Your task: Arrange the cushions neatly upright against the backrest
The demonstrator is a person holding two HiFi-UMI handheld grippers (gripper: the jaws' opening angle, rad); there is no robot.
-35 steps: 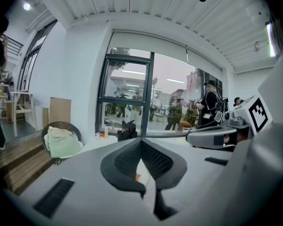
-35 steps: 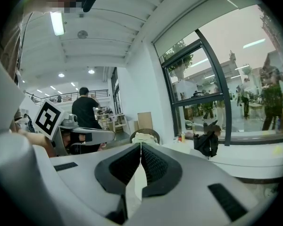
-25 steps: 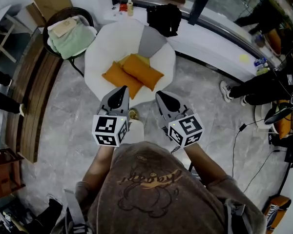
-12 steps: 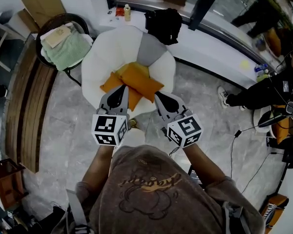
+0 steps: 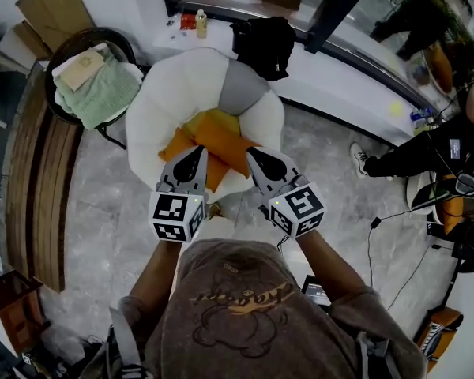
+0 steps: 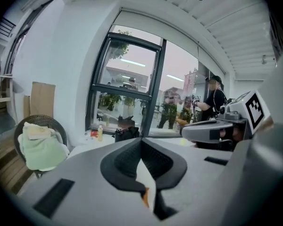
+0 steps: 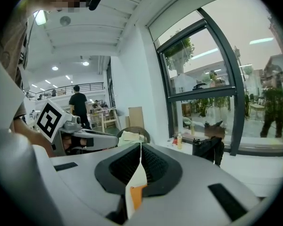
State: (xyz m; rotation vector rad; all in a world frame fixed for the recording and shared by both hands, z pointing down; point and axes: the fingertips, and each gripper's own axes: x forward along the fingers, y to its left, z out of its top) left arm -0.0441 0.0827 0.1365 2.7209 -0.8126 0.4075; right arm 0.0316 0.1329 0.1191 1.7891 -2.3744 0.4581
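- Looking down through the head view, I find the pile of orange fabric cushions (image 5: pixel 221 136) lying flat and overlapped on the seat of the round white upholstered armchair (image 5: pixel 152 113). They sit below its grey backrest panel (image 5: pixel 245 89), and none stands upright.
- The left gripper (image 5: pixel 194 153) and right gripper (image 5: pixel 254 156) point at the near edge of that pile, one on either side of the top cushion. I cannot tell whether either touches fabric.
- In the left gripper view, the left gripper (image 6: pixel 141 141) has its jaws clenched tip to tip with nothing between them. A sliver of orange (image 6: pixel 145 197) shows through the gap lower down.
- In the right gripper view, the right gripper (image 7: pixel 140 147) is likewise pinched together and empty, with cushion orange (image 7: pixel 136 197) visible beneath the pads.
- I judge these cushions light, soft and floppy, so a shallow pinch would slip off the cover. I would open wide, bite deep into an edge or corner seam, and expect each one to sag until it leans on the backrest.
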